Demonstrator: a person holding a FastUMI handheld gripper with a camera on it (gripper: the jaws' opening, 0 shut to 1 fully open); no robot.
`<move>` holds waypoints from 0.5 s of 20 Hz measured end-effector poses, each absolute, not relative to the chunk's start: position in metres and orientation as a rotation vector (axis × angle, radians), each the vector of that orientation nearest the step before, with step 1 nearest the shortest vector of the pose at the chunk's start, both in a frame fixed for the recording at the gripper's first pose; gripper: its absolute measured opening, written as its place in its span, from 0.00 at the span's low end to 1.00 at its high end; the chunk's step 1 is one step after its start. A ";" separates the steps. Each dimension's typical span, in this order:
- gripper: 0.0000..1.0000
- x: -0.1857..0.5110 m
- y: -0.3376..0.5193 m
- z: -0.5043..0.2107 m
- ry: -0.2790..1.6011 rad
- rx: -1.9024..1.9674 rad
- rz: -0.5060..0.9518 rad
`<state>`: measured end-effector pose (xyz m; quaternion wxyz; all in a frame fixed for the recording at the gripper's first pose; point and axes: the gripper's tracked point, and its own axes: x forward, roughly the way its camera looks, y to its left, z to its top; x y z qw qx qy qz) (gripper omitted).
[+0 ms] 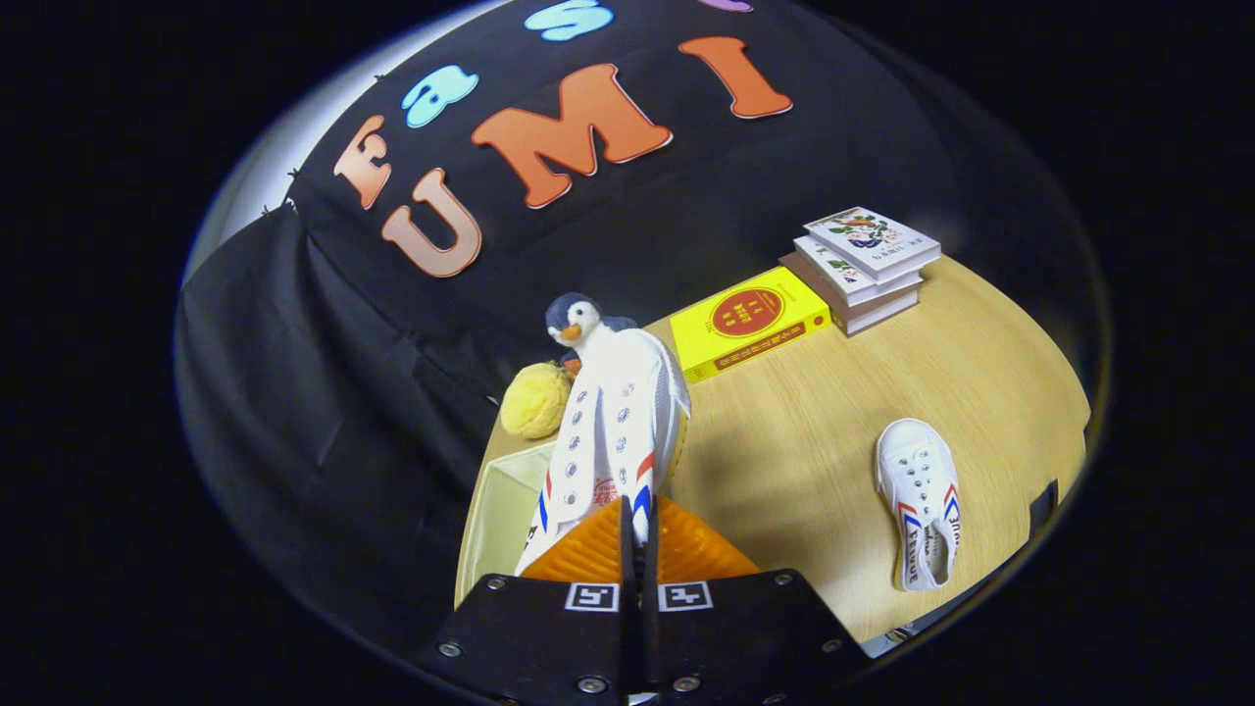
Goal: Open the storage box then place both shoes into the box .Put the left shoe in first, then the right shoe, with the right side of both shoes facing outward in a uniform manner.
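My gripper (pixel 635 534) is shut on a white canvas shoe (pixel 613 422) with red and blue stripes, both fingers pinching its edge near the heel. The shoe hangs toe-forward above the table, beside and partly over the open pale storage box (pixel 495 510), whose inside shows to the left of the fingers. A second matching white shoe (pixel 922 495) lies flat on the wooden table (pixel 804 431), well to the right of the fingers, with its opening towards me.
A penguin plush (pixel 574 324) peeks out beyond the held shoe's toe, next to a yellow plush ball (pixel 534 399). A yellow book (pixel 750 319) and a stack of books (pixel 863 265) lie at the far side. Black cloth walls the booth.
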<state>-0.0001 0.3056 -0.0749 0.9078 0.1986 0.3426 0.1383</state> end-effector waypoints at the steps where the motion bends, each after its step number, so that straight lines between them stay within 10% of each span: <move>1: 0.00 -0.005 0.323 -0.072 0.713 0.419 0.314; 10: 0.00 -0.033 0.439 -0.105 0.806 0.426 0.431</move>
